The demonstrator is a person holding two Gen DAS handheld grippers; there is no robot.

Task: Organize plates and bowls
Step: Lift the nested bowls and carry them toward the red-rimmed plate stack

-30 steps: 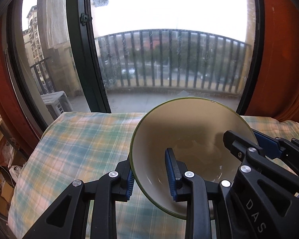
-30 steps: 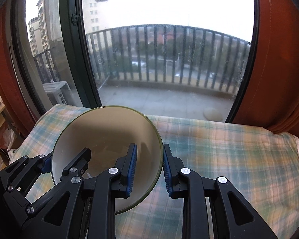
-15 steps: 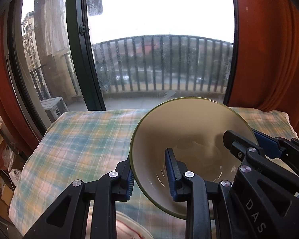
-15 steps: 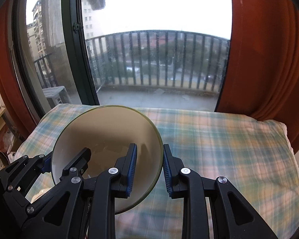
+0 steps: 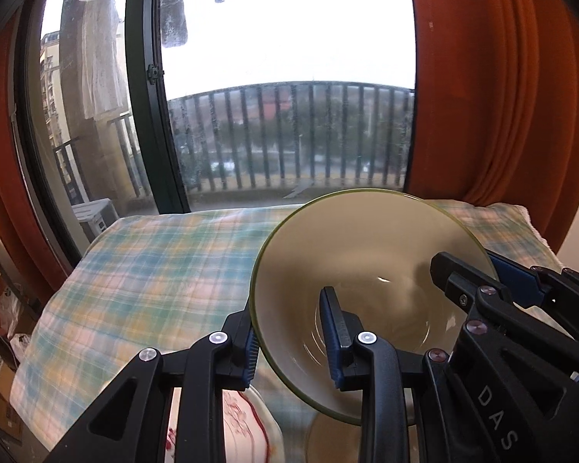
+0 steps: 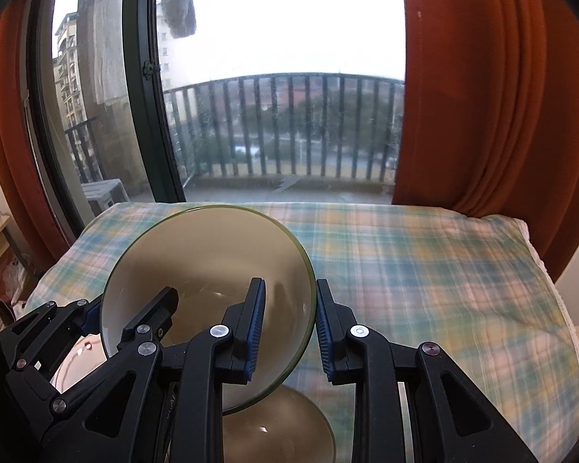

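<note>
the bowl (image 5: 370, 266) is held in the air over the plaid-covered table (image 5: 143, 270), tilted with its mouth toward the cameras. the left gripper (image 5: 289, 343) has its jaws clamped on the bowl's left rim, one inside and one outside; the right gripper (image 6: 289, 328) is clamped the same way on the opposite rim. the bowl looks like glazed ceramic: stiff, breakable, probably slick, so two opposed rim grips suit it. compared with a second ago, both grips are unchanged, but a second bowl (image 6: 281, 424) and a red-patterned plate (image 5: 247, 424) have come into view below, and the orange curtain (image 5: 482, 96) fills more of the right side
</note>
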